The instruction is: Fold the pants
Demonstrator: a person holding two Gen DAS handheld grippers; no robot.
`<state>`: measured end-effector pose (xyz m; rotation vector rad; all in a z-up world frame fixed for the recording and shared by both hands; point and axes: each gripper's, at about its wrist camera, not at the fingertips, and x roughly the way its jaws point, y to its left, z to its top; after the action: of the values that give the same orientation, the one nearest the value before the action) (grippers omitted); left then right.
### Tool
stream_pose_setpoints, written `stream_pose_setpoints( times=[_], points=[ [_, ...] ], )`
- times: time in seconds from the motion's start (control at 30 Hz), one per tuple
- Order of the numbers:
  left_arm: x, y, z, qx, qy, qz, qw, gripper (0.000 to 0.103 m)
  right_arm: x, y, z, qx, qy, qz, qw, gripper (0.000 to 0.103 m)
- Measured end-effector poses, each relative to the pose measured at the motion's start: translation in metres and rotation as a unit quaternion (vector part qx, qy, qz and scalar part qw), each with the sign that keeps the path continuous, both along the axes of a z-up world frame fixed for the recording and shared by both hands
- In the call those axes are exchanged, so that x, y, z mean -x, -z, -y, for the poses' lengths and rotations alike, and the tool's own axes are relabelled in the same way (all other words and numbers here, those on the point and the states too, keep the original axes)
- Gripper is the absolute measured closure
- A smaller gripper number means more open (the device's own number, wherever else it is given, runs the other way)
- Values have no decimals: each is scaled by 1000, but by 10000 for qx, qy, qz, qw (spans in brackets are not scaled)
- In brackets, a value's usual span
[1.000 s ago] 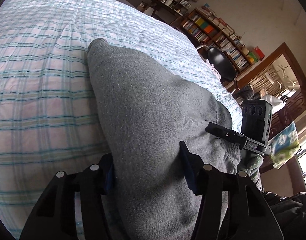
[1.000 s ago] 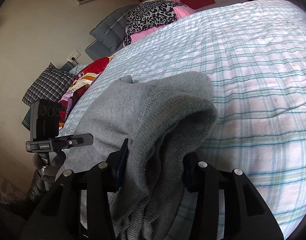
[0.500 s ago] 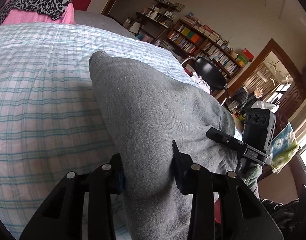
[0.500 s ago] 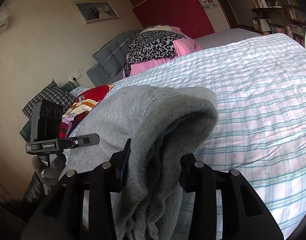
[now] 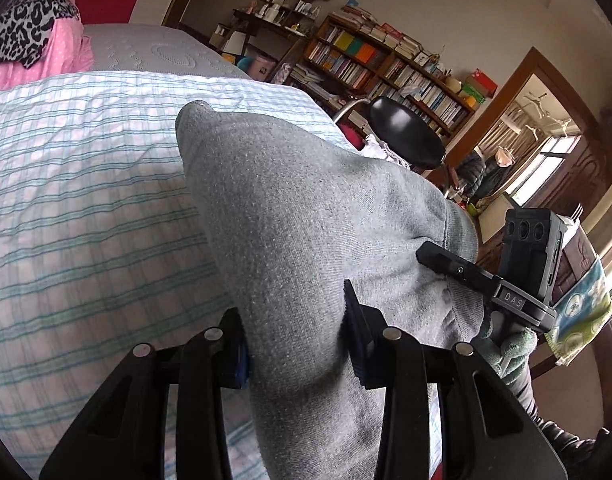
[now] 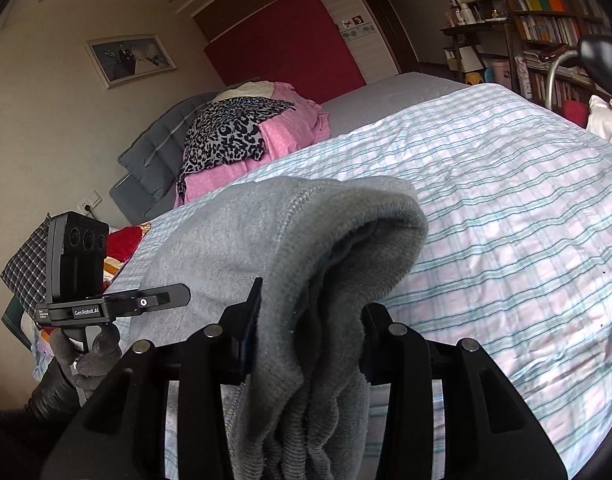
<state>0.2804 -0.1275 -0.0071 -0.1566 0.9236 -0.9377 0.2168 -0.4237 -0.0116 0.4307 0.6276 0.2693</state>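
Lately changed: both wrist views had tipped upward over the last second, so more wall and bookshelves showed and less of the bed; the grey cloth had come up with them. I judged the near end was being lifted for a fold.
Pants [image 5: 306, 208]: grey sweatpants, near end raised off the bed at its near edge, far end lying on the checked sheet toward the middle of the bed.
Left tongs [image 5: 294, 332]: clenched on a thick roll of the pants, cloth filling the gap between the fingers.
Right tongs [image 6: 309, 320]: clenched on the bunched, ribbed end of the pants [image 6: 306, 248], probably the waistband, though the folds hid it.
Bed [image 6: 505, 200]: white sheet with teal and pink checks; pink and leopard-print bedding at its far end.
Meaning for the task: with both ends of one edge gripped and lifted, the fold seemed under way but not laid down.
Writing, left view: "DAS" on the other gripper's body.
Writing, right view: "GenRobot.AI" on the other gripper's body; smaller print beside it unreadable.
Book spines: too small to read.
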Motion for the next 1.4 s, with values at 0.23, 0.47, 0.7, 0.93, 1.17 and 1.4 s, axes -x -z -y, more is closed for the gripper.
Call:
stream_pose_setpoints(
  times=[0.23,0.47,0.7,0.93,1.17,1.4],
  points=[
    [-46,26,56,60,95,-87,9999,66,-43,13,51,249,189,-153,9994,62],
    [-69,56,77,-165,-67,-138,9997,65,-81,48,63,391,142,-583,9974,62],
    [-64,72,83,-474,-74,139,9988,54,-85,66,71,300,255,-807,9960,51],
    [-56,65,81,-794,-356,379,9955,31,-59,51,79,222,815,-637,9944,37],
    [-14,42,78,-1285,-376,1156,9842,26,-1,30,58,795,1425,-313,9861,37],
    [30,55,90,-1885,-252,1663,9676,25,18,48,17,1698,1579,-734,9700,37]
  ],
)
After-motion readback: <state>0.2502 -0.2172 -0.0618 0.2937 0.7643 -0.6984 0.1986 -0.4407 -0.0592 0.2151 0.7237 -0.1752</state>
